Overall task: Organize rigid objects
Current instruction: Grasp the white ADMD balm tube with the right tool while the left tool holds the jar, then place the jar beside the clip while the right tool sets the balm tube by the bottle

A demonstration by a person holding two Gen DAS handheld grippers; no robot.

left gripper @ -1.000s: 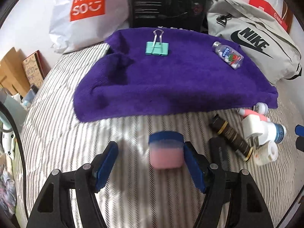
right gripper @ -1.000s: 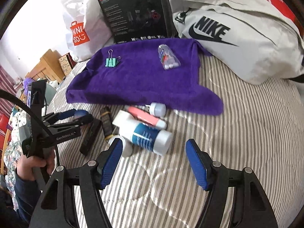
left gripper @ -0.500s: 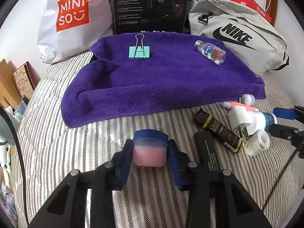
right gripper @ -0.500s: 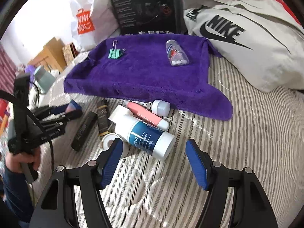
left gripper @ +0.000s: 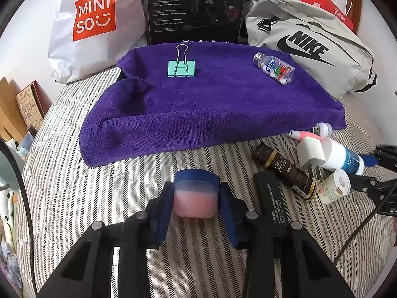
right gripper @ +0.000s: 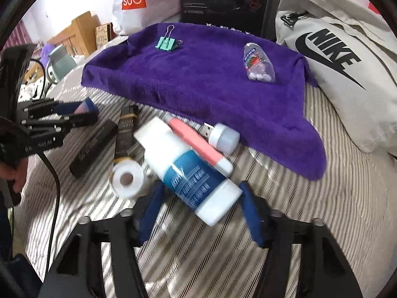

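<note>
now the left gripper (left gripper: 196, 204) clamps the jar (left gripper: 196, 195); the towel (left gripper: 211, 104) lies straight ahead, mid-frame (right gripper (right gripper: 201, 213) gapes around the bottle (right gripper: 196, 173), diagonal).

Striped bed cover (left gripper: 74, 198) carries all items. Purple towel (left gripper: 211, 104) spread ahead of left jaws; pink jar w/ blue lid (left gripper: 196, 193) between them. Right of left jaws: black bar (left gripper: 273, 196), dark tube (left gripper: 285, 171), white tape roll (left gripper: 335, 186). White-blue bottle (right gripper: 191, 173) lies diagonally between right jaws; pink tube (right gripper: 198, 144) and USB plug (right gripper: 223, 136) just beyond. Bags and box at far edge.
</note>
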